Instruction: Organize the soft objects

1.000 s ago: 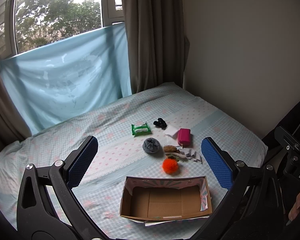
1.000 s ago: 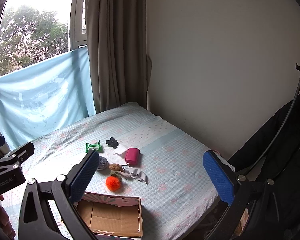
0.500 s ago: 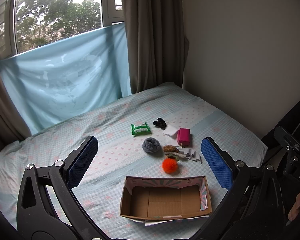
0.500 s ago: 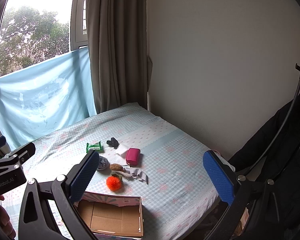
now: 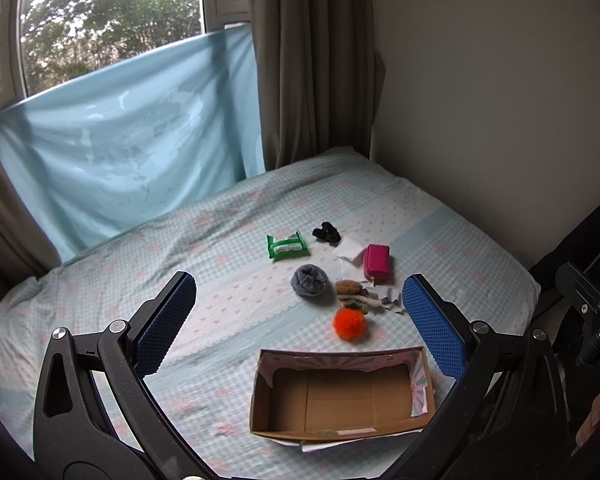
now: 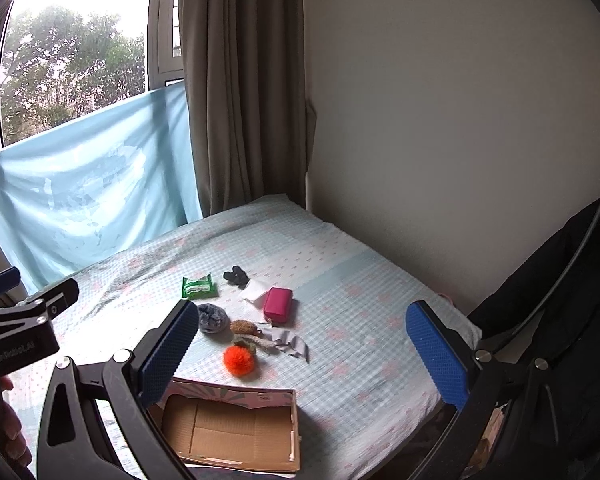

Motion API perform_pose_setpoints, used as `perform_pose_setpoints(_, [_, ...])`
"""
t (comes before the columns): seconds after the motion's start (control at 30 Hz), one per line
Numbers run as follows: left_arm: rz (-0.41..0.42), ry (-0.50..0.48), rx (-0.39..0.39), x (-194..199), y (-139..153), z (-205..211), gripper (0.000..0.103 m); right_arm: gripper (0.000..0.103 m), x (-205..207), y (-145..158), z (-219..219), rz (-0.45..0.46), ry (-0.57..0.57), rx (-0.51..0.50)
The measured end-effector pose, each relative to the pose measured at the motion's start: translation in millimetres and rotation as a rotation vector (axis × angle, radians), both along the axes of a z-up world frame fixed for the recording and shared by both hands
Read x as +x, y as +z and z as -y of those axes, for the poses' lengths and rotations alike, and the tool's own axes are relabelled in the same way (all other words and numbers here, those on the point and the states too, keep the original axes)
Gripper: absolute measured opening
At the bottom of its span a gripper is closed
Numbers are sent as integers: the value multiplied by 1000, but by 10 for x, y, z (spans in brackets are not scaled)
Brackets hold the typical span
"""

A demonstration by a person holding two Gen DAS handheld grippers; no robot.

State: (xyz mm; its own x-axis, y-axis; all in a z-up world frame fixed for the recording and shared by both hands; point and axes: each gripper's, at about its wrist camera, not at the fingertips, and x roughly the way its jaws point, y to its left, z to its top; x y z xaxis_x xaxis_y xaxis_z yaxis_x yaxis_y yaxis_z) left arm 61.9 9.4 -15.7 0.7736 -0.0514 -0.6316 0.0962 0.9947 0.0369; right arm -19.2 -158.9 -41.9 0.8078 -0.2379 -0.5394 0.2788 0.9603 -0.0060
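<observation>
In my right wrist view, at about nine o'clock, the black body of my left gripper (image 6: pixel 20 344) carries pale lettering that reads roughly "GenRobot.AI", though it is small and soft. In my left wrist view, at about four o'clock, the black body of my right gripper (image 5: pixel 596 344) shows only the cut-off letters "DA". The green packet (image 5: pixel 287 245) has print too small for me to read.

an open, empty cardboard box (image 5: pixel 342 396) sits on the bed (image 5: pixel 220 264); beyond it lie an orange pom-pom (image 5: pixel 349 323), grey rolled sock (image 5: pixel 309 280), pink pouch (image 5: pixel 376 262), green wipes pack (image 5: pixel 287 245), black scrunchie (image 5: pixel 326 233) and white tissue (image 5: pixel 349 249)
</observation>
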Motion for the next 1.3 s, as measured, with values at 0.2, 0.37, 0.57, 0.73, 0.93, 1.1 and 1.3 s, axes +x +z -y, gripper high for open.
perform_pose_setpoints(0.2, [-77,-46,0,523,-263,-98,102,103,379,-242,-69,-67,32,73])
perform_pose_setpoints(0.37, [-150,-80,10,1007,-616,-151,102,103,776,-634,-139,-153,36,125])
perform_pose_setpoints(0.57, [-269,-102,30,1702,-1276,-174,102,103,1326,-1215,-193,-263,37,205])
perform_pose_setpoints(0.73, [-366,-107,42,2174,-1837,-144,102,103,1813,-1769,-153,-371,29,291])
perform_pose_setpoints(0.93, [-471,-135,76,2710,-2507,-19,102,103,2354,-2421,-92,-490,6,380])
perform_pose_setpoints(1.1, [-546,-175,111,3092,-3013,171,102,103,2696,-2906,-67,-574,-9,437])
perform_pose_setpoints(1.3, [-609,-218,154,3488,-3598,387,102,97,2973,-3424,-94,-673,-40,504])
